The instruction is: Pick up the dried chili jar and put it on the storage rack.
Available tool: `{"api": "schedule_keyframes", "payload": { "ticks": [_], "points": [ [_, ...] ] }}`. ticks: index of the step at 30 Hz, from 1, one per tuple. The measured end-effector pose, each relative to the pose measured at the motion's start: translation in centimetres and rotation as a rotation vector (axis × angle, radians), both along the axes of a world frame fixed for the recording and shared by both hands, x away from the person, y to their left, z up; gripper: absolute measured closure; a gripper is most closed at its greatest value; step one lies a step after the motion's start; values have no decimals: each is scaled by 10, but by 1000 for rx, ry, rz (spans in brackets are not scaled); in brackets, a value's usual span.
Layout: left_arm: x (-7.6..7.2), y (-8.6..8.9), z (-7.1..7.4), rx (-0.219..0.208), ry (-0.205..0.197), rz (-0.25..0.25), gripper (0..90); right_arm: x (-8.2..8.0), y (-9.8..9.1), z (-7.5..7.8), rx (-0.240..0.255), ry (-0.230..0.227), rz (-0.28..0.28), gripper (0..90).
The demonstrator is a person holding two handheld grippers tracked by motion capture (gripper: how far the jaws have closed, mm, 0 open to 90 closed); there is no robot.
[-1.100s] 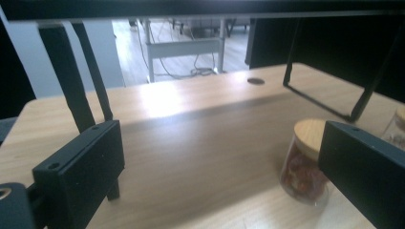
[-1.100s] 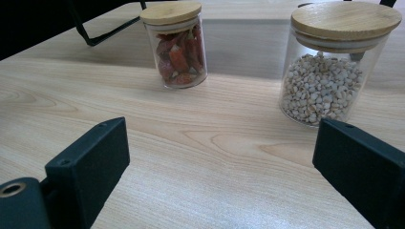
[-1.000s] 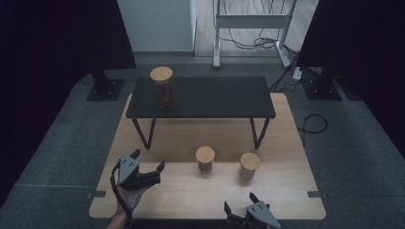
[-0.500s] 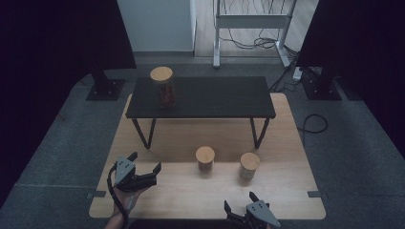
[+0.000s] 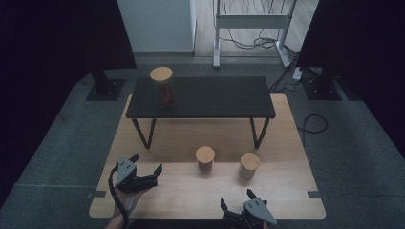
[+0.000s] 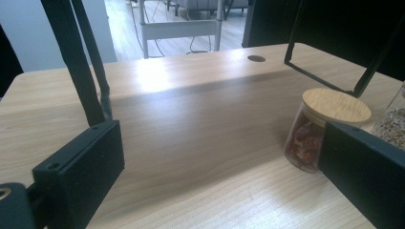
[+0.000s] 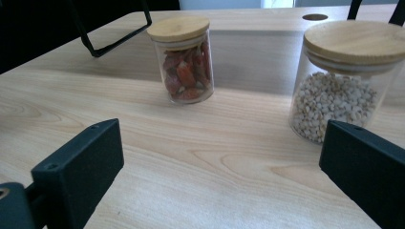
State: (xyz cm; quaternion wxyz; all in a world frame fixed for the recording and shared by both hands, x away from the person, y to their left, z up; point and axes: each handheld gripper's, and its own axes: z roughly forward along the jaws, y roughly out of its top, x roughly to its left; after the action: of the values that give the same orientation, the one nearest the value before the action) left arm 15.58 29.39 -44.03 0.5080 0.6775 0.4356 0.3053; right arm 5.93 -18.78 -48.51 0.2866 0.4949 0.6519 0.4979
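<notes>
- High view first: the right gripper [image 5: 237,206] is closest of all, at the bottom edge of the wooden table [image 5: 286,191]. Its jaws are spread wide with nothing between them, and they have just been opening more.
- Right gripper view shows the two black jaws far apart over bare wood — no jar is between them.
- A bit farther in, on the left side, the left gripper [image 5: 146,164] sits in the person's hand [image 5: 125,199]. Its jaws are spread apart too, and they hold nothing.
- Left gripper view shows bare table between the jaws. The jar of red bits [image 6: 315,138] peeks out just beside the right-hand jaw, but I cannot tell if it touches.
- Next come two small glass jars with round wooden lids, standing upright in the middle of the wooden table.
- The jar of red bits [image 5: 205,159] stands left of the jar of white beans [image 5: 249,165]. They are near each other but not touching.
- From the right gripper view, the jar of red bits [image 7: 185,62] is farther off, and the jar of white beans [image 7: 346,81] is closer, near the right-hand jaw.
- Behind the jars stands a low black table [image 5: 215,98] on thin legs, resting on the wooden table.
- On its left end stands a taller jar [image 5: 165,88] with a wooden lid and something dark red inside.
- Farthest away is a white metal stand [image 5: 250,21] on the floor — cables lie under it.
</notes>
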Motion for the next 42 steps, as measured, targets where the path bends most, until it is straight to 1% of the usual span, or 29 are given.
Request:
{"api": "schedule_keyframes", "payload": {
  "ticks": [1,3,7,12,13,17,22,27,32,36,38,42],
  "points": [
    [0,1,0,-6,3,0,16,0,1,1,-1,-3,-1,0],
    [0,1,-1,1,3,6,16,2,5,2,-11,-6,0,0],
    [0,4,-2,-11,15,13,16,8,13,6,-32,-16,14,0],
    [1,14,-3,-84,42,9,16,14,25,10,-48,-26,5,0],
    [1,17,-4,-93,45,9,16,16,27,11,-50,-25,6,0],
    [2,22,-4,-101,49,22,16,26,36,15,-58,-14,14,0],
    [1,24,-5,-100,51,31,17,40,49,21,-77,-2,22,0],
    [1,24,-5,-93,51,35,16,54,58,26,-83,24,23,0],
    [2,24,-6,-93,55,25,17,63,69,31,-111,28,22,0],
    [1,23,-6,-89,53,20,17,75,74,36,-115,47,31,0],
    [2,22,-6,-87,53,19,17,80,78,37,-130,53,35,0],
    [3,23,-7,-87,57,16,16,88,87,38,-147,61,24,0]
  ]
}}
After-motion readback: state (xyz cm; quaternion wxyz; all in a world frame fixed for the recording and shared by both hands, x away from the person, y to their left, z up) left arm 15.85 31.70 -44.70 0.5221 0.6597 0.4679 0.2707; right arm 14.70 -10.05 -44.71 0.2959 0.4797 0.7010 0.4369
